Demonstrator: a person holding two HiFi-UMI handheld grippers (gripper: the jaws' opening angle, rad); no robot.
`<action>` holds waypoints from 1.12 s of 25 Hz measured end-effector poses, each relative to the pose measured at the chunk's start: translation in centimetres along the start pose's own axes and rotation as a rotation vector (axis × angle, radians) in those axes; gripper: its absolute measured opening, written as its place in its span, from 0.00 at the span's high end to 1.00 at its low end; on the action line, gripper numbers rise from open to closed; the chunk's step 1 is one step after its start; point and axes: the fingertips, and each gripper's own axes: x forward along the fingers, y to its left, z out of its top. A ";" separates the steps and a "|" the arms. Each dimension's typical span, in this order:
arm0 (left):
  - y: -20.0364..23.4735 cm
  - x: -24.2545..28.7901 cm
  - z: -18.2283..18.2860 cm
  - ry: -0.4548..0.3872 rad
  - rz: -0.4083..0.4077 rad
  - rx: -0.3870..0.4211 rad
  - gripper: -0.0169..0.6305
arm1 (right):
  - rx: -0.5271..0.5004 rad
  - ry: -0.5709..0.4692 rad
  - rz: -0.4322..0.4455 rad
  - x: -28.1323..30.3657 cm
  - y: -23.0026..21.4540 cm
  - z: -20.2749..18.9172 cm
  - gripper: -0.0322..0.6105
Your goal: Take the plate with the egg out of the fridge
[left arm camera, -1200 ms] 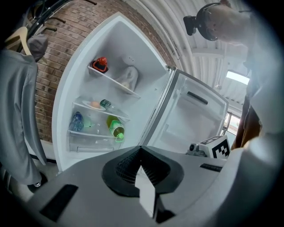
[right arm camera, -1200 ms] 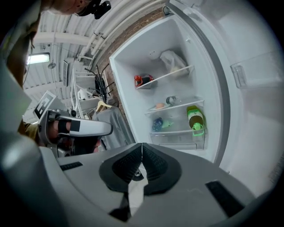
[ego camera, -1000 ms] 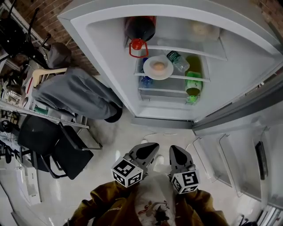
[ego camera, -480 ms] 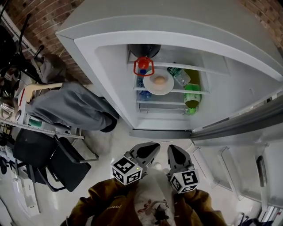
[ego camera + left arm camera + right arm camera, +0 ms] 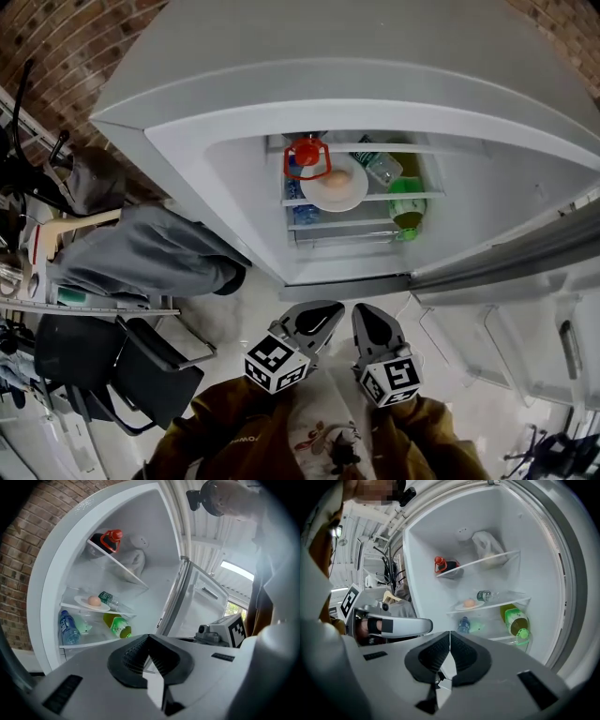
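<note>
Clenched empty, side by side outside the fridge (image 5: 234, 192): left gripper (image 5: 149, 639) and right gripper (image 5: 450, 637). Well beyond, at middle shelf's (image 5: 398, 196) front edge: plate (image 5: 337, 187) with egg (image 5: 94, 601) on its side, long axis level along that edge; pointed end unclear.

One plate (image 5: 459, 605) and one egg (image 5: 469, 603) are counted at the centre of the right gripper view. Four bottles are seen: one dark bottle (image 5: 449, 567) (red-capped, upper left of the egg), one clear bottle (image 5: 485, 594), one blue bottle (image 5: 463, 624) and one green bottle (image 5: 515, 620). One white bag (image 5: 487, 545) is counted at the top. Two grippers are counted: the left gripper (image 5: 149, 637) and the right gripper (image 5: 450, 633).
</note>
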 end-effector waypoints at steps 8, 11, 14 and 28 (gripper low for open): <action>0.9 0.1 0.7 -0.012 0.002 0.003 0.96 | 0.120 -0.008 0.008 1.0 -0.7 0.5 0.94; 1.2 -0.1 0.9 -0.019 0.018 0.010 0.96 | 0.182 -0.020 0.026 1.4 -1.2 0.8 0.94; 1.8 -0.3 0.9 -0.021 0.040 0.014 0.96 | 0.202 -0.032 0.037 1.7 -1.2 1.3 0.94; 2.5 -0.9 1.0 -0.020 0.066 0.032 0.96 | 0.430 -0.052 0.164 3.6 -1.0 2.1 0.91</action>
